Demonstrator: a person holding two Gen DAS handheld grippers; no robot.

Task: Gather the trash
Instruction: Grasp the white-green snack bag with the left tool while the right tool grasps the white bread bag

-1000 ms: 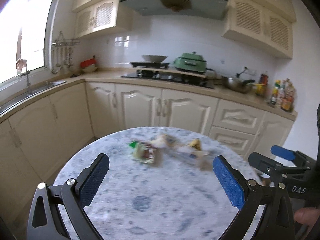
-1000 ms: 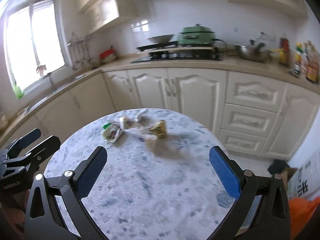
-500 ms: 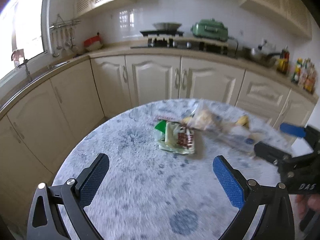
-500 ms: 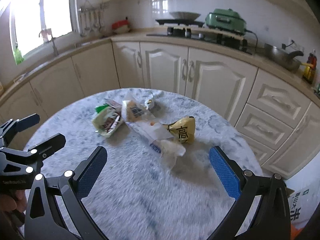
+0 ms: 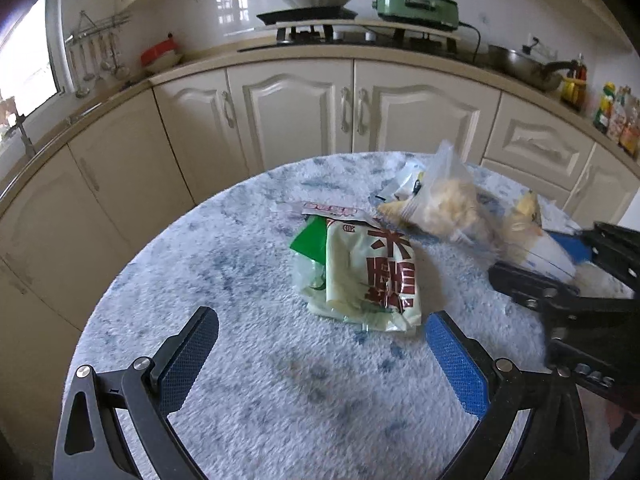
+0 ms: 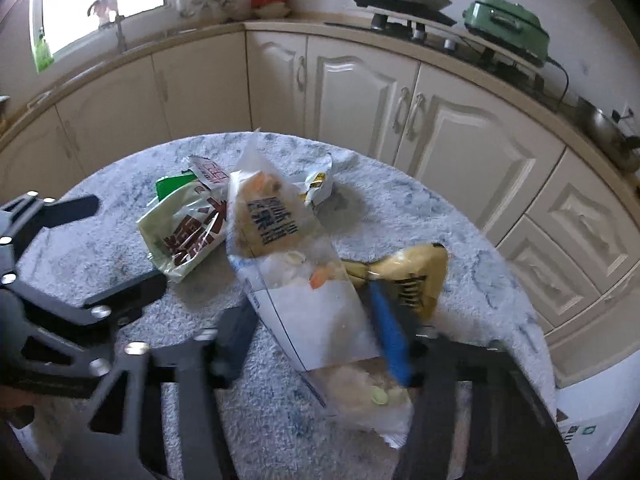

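Observation:
A heap of trash lies on the round table (image 5: 200, 264) with its blue-white cover. My left gripper (image 5: 320, 328) is open just short of a pale green wrapper (image 5: 368, 276) printed with red characters. In the right wrist view my right gripper (image 6: 312, 332) straddles a clear plastic bag (image 6: 304, 300) of food scraps. Its jaws are closing with the bag between them, and the fingers are blurred. A yellow wrapper (image 6: 412, 276) lies just right of the bag, and a small white wrapper (image 6: 320, 184) lies behind it. The right gripper (image 5: 560, 264) also shows at the right edge of the left wrist view.
Cream kitchen cabinets (image 5: 296, 112) curve behind the table. Their counter carries a stove (image 5: 308, 20), a green cooker (image 5: 416, 4), a wok (image 5: 524, 68) and bottles (image 5: 616, 116). A printed carton (image 6: 580, 428) stands on the floor by the table's right edge.
Both grippers have dropped and closed in on the trash heap, which now looks much larger. The right jaws have narrowed from wide open around the clear bag. The left jaws stay wide.

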